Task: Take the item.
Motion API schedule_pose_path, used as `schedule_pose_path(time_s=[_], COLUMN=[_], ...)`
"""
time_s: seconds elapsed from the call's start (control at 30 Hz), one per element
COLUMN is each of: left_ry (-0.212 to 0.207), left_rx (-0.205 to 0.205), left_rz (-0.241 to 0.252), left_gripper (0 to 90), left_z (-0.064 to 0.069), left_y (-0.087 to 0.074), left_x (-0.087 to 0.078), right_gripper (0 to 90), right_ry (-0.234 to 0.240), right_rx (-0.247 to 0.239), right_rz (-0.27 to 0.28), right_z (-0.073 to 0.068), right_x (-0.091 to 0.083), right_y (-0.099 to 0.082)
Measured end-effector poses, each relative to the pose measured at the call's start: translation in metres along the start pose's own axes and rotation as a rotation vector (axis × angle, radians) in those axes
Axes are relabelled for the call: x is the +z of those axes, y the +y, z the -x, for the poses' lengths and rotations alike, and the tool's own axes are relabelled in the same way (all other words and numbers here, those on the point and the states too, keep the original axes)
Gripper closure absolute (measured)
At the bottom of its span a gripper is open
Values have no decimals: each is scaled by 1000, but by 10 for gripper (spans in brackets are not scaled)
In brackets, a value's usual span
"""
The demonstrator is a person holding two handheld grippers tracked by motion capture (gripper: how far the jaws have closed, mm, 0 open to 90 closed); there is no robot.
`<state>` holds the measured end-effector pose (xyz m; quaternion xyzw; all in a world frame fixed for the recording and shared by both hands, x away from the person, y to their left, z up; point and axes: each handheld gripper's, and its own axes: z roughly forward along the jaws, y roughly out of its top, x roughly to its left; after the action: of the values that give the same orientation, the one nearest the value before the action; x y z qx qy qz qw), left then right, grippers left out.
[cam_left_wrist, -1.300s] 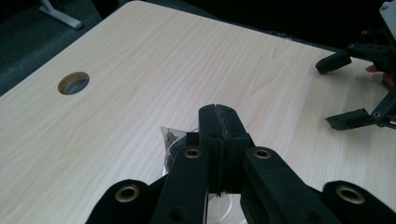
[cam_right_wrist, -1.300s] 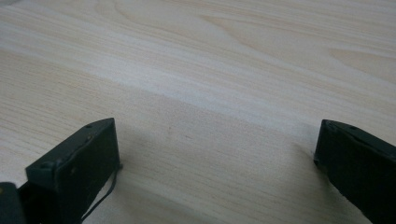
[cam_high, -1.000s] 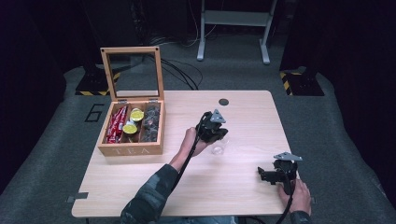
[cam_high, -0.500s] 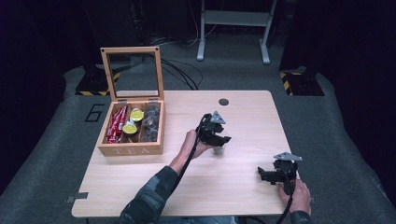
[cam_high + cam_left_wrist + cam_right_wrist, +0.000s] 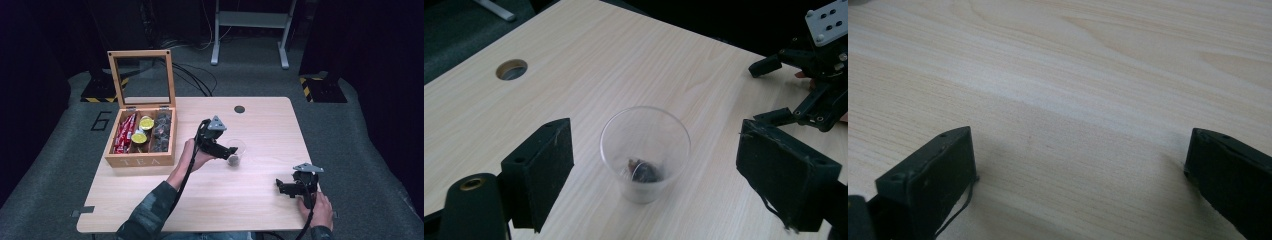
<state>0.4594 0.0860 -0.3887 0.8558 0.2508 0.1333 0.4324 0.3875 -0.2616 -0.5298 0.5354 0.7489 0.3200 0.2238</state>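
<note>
Left tool point(image 5: 651, 175), its jaws just opened and released, is poised just behind the clear plastic cup point(image 5: 645, 150); light, thin-walled, easily crushed, it should be gripped gently mid-wall.

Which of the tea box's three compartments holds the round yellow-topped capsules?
The middle compartment of the tea box: red sachets fill the left one, dark packets the right.

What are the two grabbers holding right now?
Nothing. The left gripper, jaws just opened, hangs over the plastic cup without touching it; the right gripper is open over bare table.
</note>
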Motion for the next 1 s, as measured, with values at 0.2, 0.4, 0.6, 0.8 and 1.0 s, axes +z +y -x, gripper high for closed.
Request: schedule_pose_path(time_s=[0.2,0.4,0.6,0.8,1.0], left_ry=[43,84,124,180,230], left_rx=[-34,-71,-103,-122,-149], left_rz=[15,13,37,47,41], left_gripper=[128,103,88,69,56], left_z=[-12,-20,-28,-30,-33], left_y=[-14,-31,-51,-79,-110], left_x=[-24,-42,-67,-94,-111], right_gripper=[0,0,0,0,0], right_ry=[0,0,0,0,-1], right_rx=[-2,0,0,-1,-5], right_rz=[0,0,0,-1,-1], right_z=[0,0,0,0,0], right_x=[0,0,0,0,0], right_y=[0,0,0,0,0])
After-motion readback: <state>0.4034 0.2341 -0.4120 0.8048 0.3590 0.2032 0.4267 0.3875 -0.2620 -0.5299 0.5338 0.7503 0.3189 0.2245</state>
